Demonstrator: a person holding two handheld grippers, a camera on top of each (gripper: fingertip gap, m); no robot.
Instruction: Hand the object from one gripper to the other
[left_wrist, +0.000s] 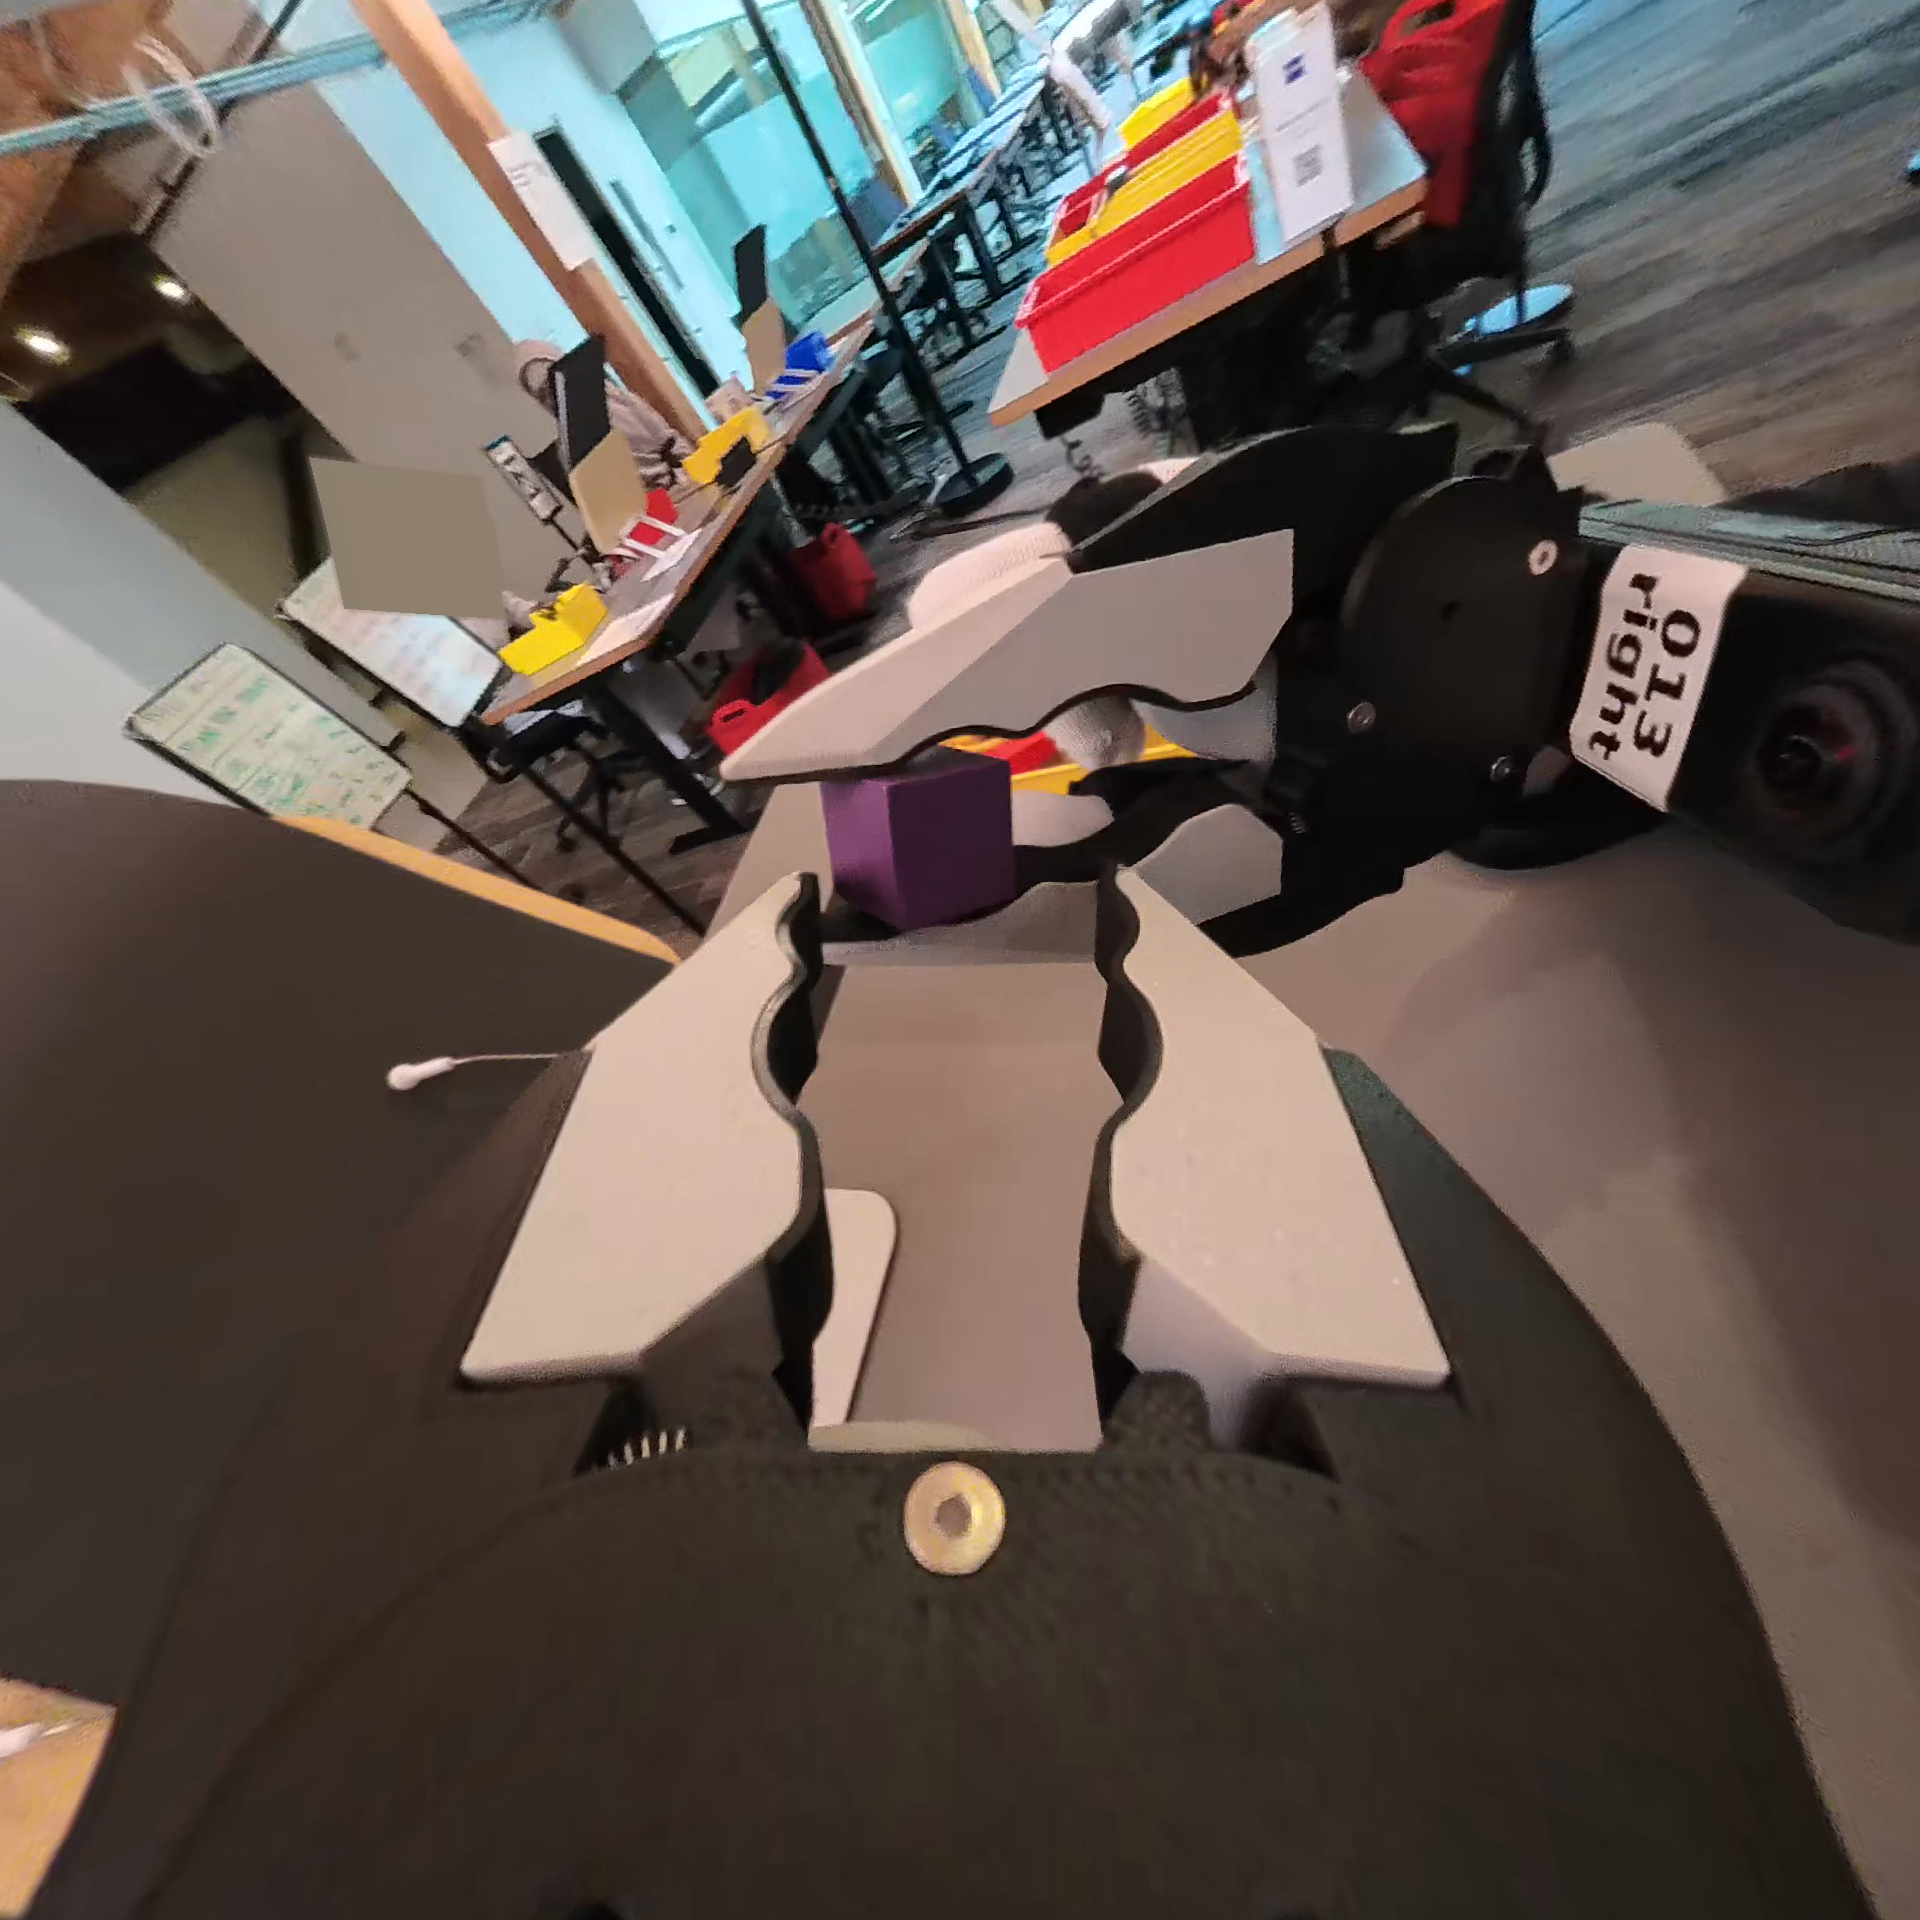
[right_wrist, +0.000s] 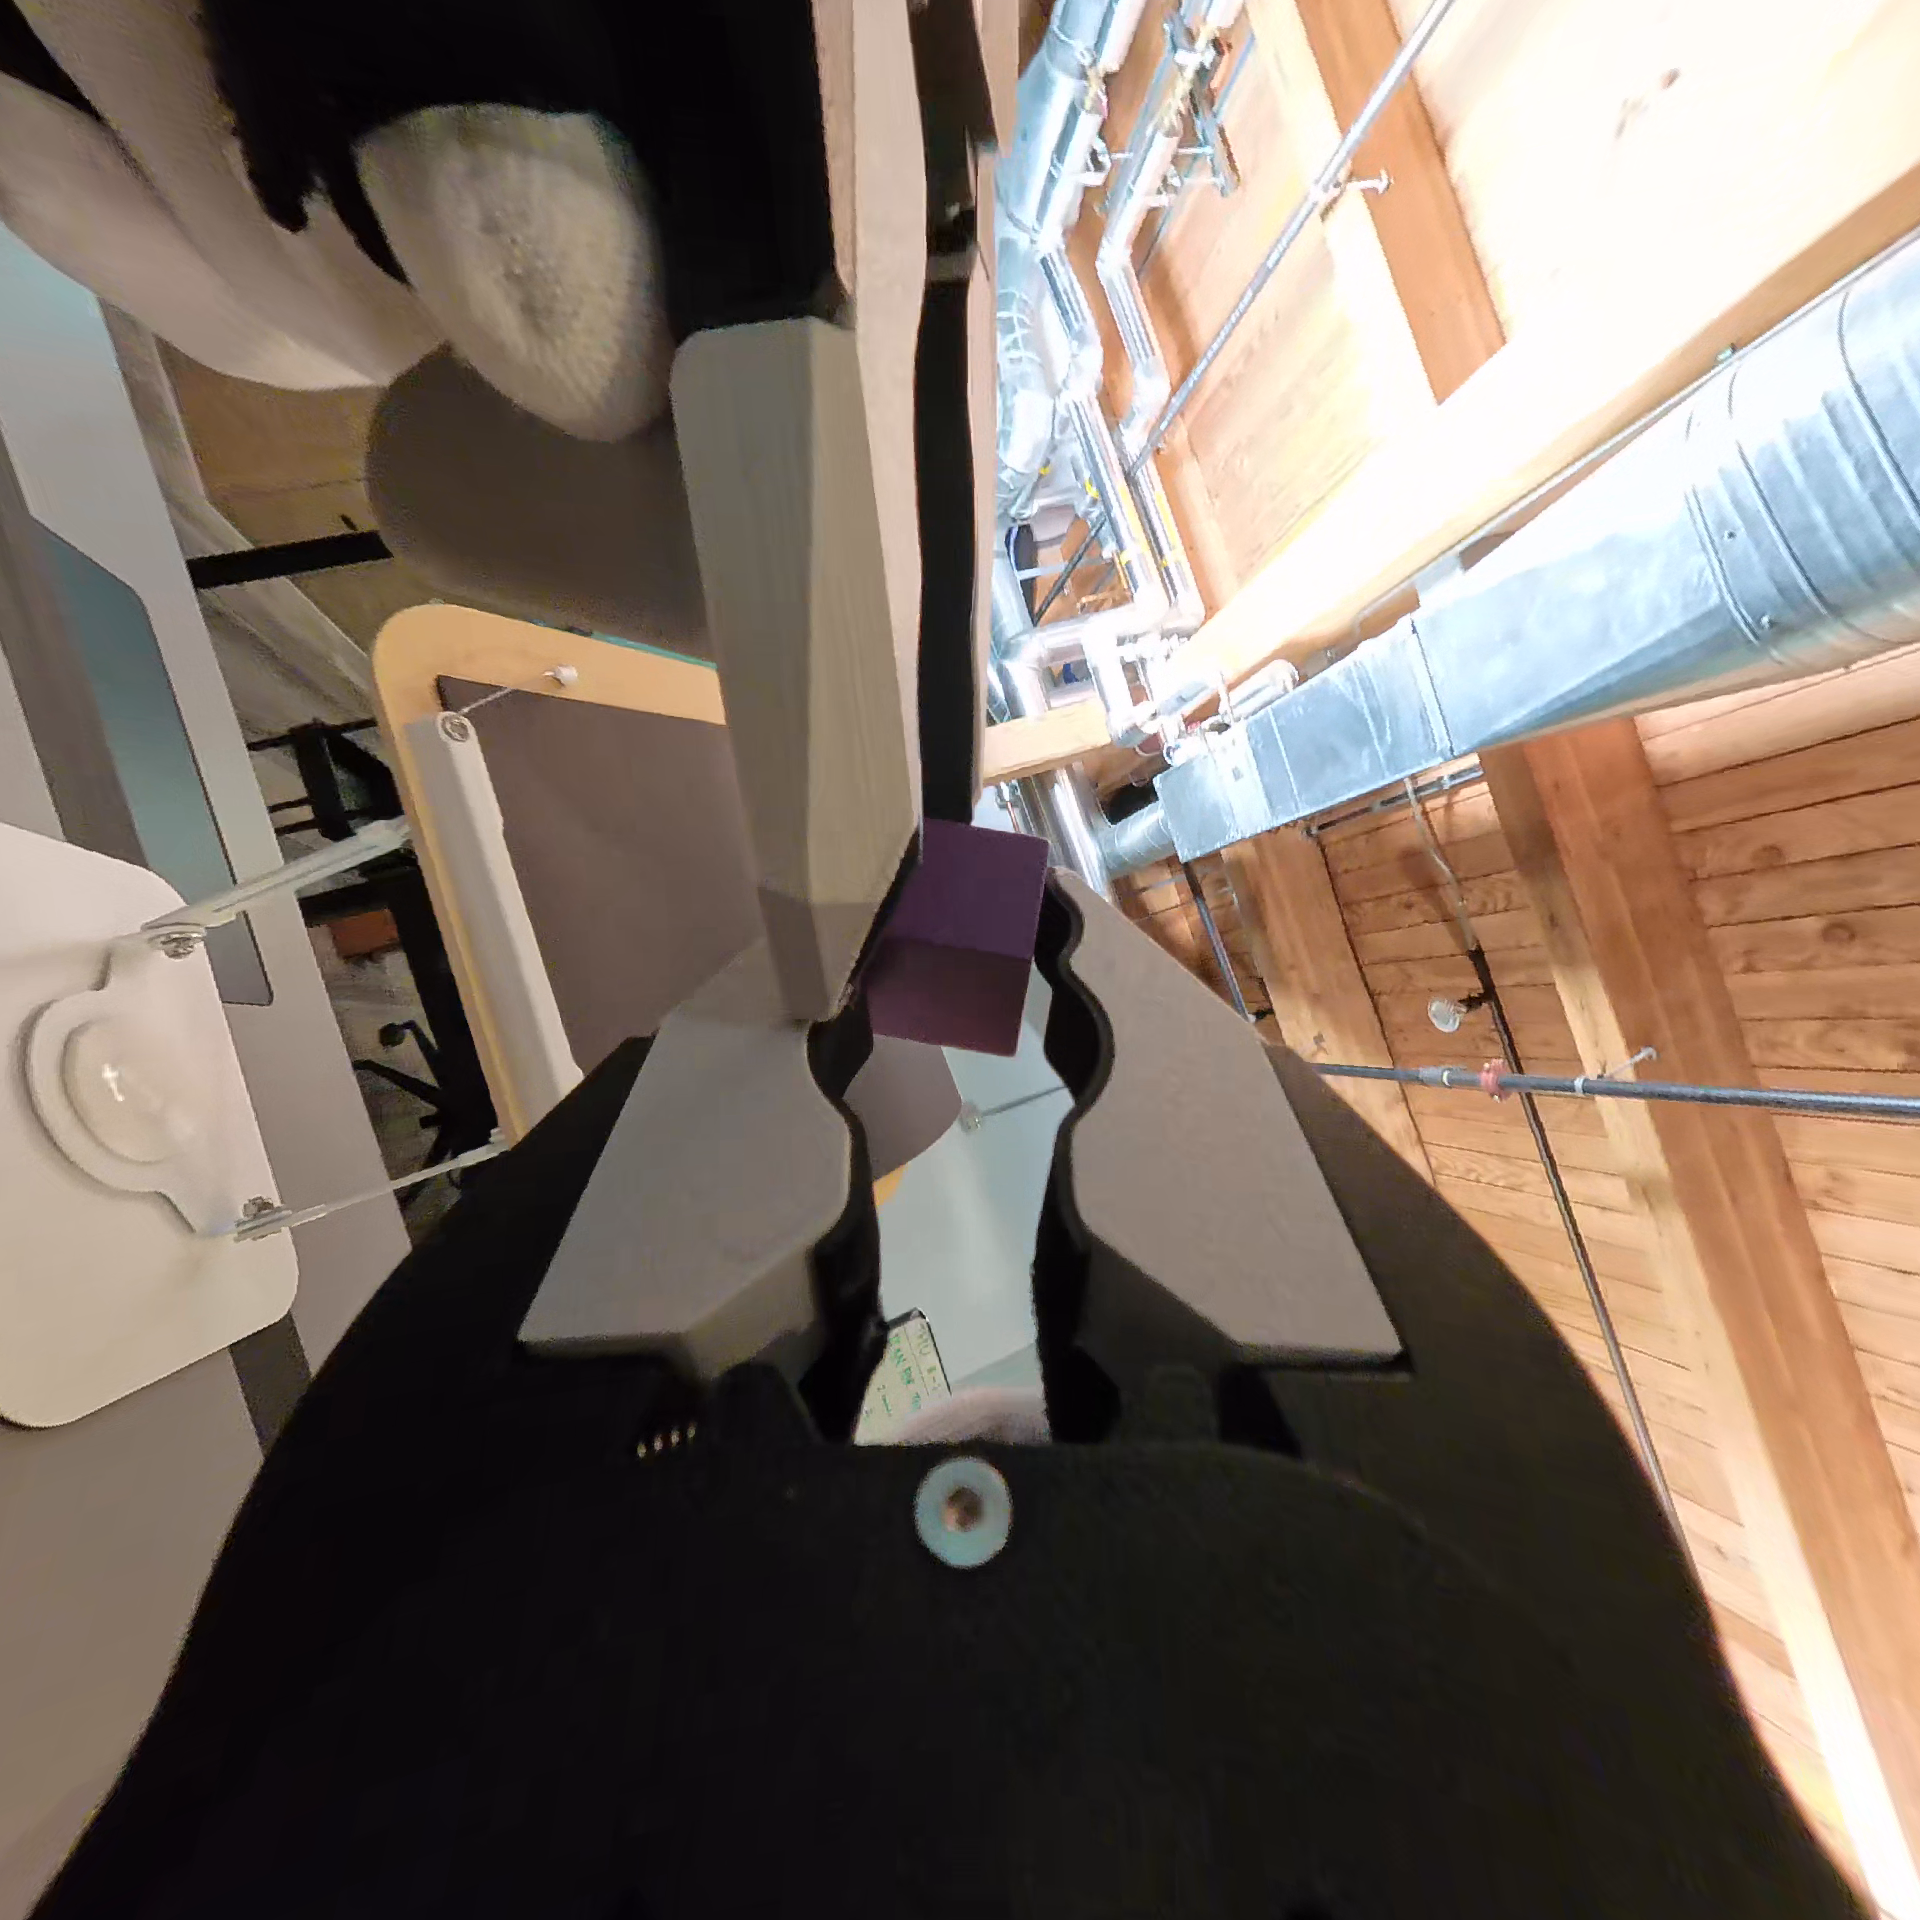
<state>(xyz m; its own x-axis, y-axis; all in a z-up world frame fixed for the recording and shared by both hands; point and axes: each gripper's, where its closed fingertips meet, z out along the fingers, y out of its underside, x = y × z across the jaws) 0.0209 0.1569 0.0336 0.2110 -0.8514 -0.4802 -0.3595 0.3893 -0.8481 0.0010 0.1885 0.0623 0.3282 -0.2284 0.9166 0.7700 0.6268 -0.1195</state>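
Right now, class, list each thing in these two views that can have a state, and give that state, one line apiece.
left gripper: open, tips reaching the purple cube, not closed on it.
right gripper: shut on the purple cube.
purple cube: clamped top and bottom in the right gripper, as the left wrist view shows it.
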